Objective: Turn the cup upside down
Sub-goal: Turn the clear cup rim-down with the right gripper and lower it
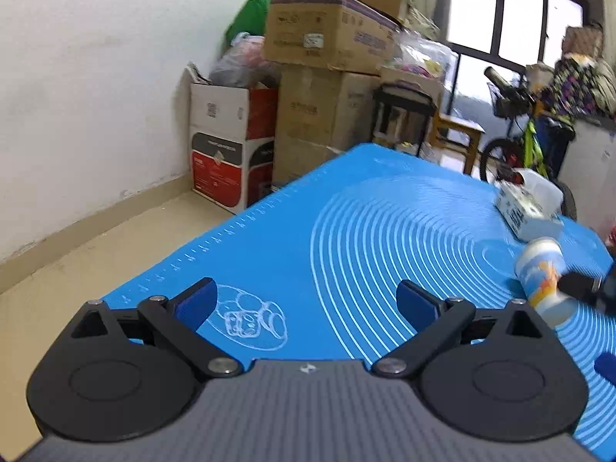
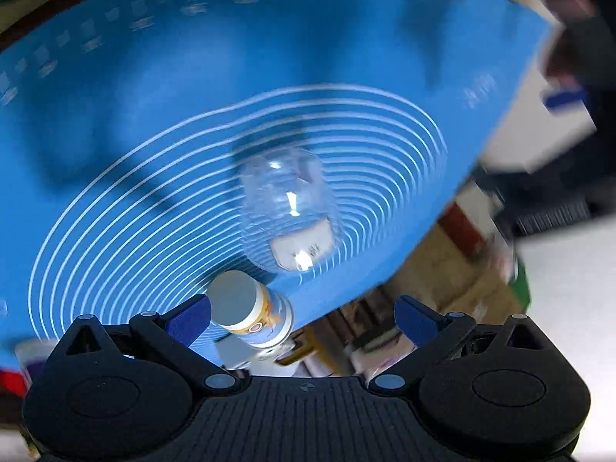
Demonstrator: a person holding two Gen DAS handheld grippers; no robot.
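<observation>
Blue mat (image 1: 269, 238) over the tabletop, ringed in white. Then left tool (image 1: 306, 302), spread wide, empty. Right tool (image 2: 302, 317), also wide, gripping nothing. Smaller: clear cup (image 2: 287, 211), inverted-looking, blurred, mid-rings; printed bottle (image 2: 252, 310) against right tool's left finger.

The white paper cup with blue and orange print (image 1: 544, 281) is smeared by motion in the left wrist view, and a dark blurred shape (image 1: 587, 288) covers part of its right side; whether anything grips it cannot be told. In the right wrist view the whole blue silicone mat with white rings (image 2: 115, 123) is streaked, a clear rounded plastic container (image 2: 288, 211) reads only vaguely, and the bottom of the cup is hidden behind the right gripper (image 2: 304, 321) body.
</observation>
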